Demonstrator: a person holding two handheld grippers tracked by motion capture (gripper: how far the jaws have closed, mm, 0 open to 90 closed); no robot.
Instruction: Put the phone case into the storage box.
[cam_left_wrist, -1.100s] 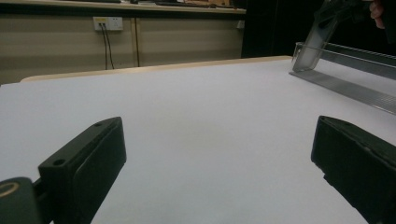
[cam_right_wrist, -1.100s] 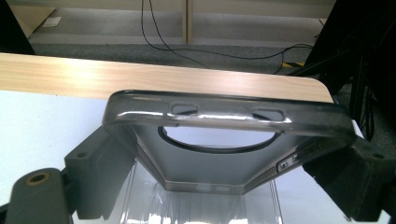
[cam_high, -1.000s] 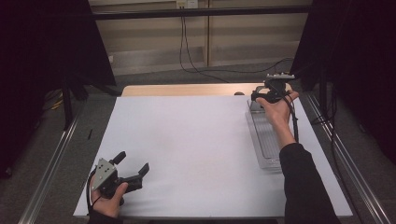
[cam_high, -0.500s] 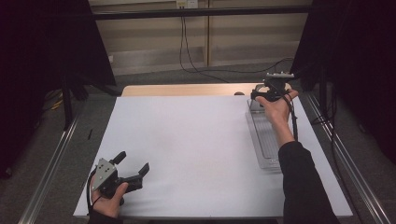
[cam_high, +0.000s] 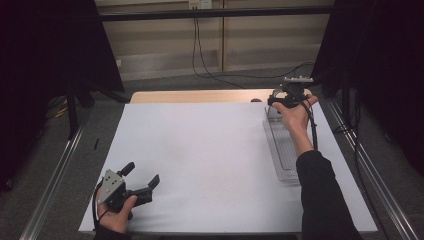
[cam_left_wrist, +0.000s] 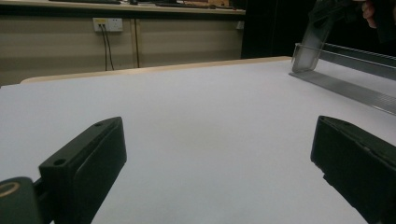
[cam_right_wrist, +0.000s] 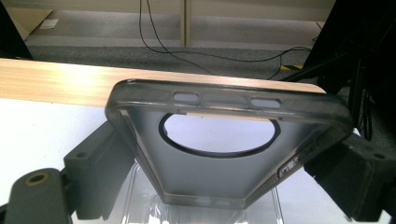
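Observation:
A translucent grey phone case (cam_right_wrist: 205, 179) with a round camera hole is held on edge between the jaws of my right gripper (cam_right_wrist: 219, 154), which press on its two long sides. In the high view, that gripper (cam_high: 280, 102) is at the far right of the table, holding the case (cam_high: 272, 112) over the far end of a clear plastic tray (cam_high: 283, 150). My left gripper (cam_high: 143, 173) rests near the front left corner, jaws wide apart with nothing between them. In its own view the left gripper (cam_left_wrist: 217, 135) faces bare white table, with the case (cam_left_wrist: 310, 46) and tray (cam_left_wrist: 359, 58) far off.
A white sheet (cam_high: 200, 155) covers the table, with a strip of bare wood (cam_high: 200, 96) along the far edge. Metal rails (cam_high: 50, 175) run along both sides. Cables (cam_high: 210, 55) trail across the floor beyond, below a wall socket (cam_left_wrist: 108, 24).

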